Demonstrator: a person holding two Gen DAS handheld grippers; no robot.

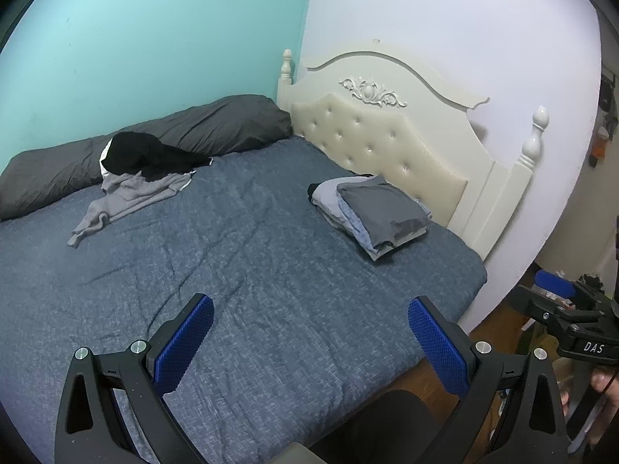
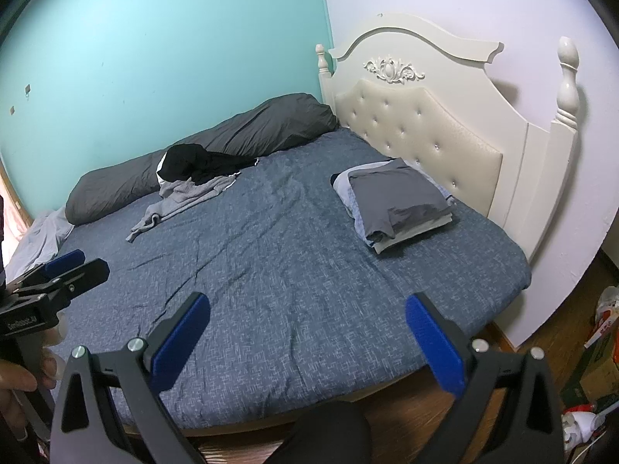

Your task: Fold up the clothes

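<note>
a long dark grey pillow [image 1: 154, 143], smooth and slightly shiny, lies plump along the teal wall [image 1: 154, 31] at the far left edge of the bed. a crumpled black garment [image 1: 147, 156] with a white trim is heaped against it, and under that heap a light grey knit top [image 1: 127, 197] sprawls unfolded, one soft sleeve trailing out over the blue bedspread [image 1: 232, 270]. the bedspread is a mottled, woven-looking fabric with shallow creases running across its middle.

the left gripper [image 1: 309, 342] hovers over the near part of the bedspread with its jaws spread wide and nothing between them; its fingers [image 1: 183, 348] are black plastic faced with blue pads in a fine dimpled texture.

further right, near the headboard, sits a stack of folded clothes [image 1: 381, 212]: a flat charcoal piece on top, pale blue and beige layers showing at the edges, all squared into a rough rectangle. the cream headboard [image 1: 387, 131] behind it has a button-tufted padded panel, a carved floral ornament and turned posts.

the right gripper [image 2: 307, 344] likewise hangs above the bed's near edge, spread wide and empty, with smooth blue pads on black fingers [image 2: 435, 342]. in its view the wooden floor [image 2: 557, 332] shows at the right, with cardboard boxes [image 2: 597, 352] beside it.
</note>
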